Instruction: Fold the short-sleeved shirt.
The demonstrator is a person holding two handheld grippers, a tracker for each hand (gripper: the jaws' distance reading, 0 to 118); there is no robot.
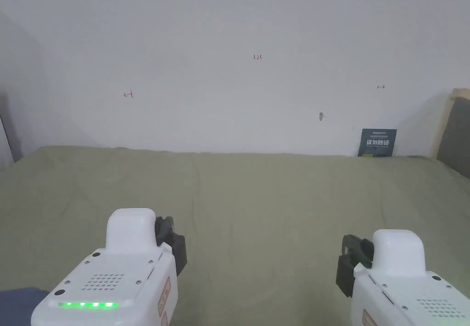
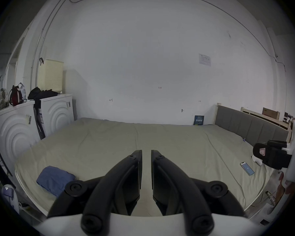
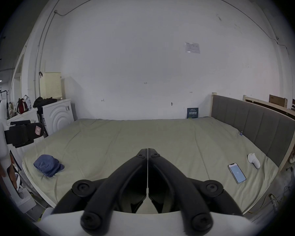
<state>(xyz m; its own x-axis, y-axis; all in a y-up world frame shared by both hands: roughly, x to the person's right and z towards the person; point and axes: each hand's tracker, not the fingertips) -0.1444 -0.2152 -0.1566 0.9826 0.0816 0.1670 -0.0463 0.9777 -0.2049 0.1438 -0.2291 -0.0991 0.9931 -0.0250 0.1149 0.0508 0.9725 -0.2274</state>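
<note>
Matt, creased olive cloth covers the bed [image 3: 143,137] under both grippers. Left of the left gripper [image 2: 146,152], whose jaws are matt black plastic, lies the soft blue cloth shirt [image 2: 55,180].

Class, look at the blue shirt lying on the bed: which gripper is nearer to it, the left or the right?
Left. The left gripper hangs just right of the blue shirt; the right gripper is farther right, toward the phone.

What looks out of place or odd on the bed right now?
The blue shirt lies bunched in a heap at the bed's near left corner, not spread flat. A phone with its screen lit and a small white device lie on the sheet near the headboard. Both grippers hold nothing.
</note>
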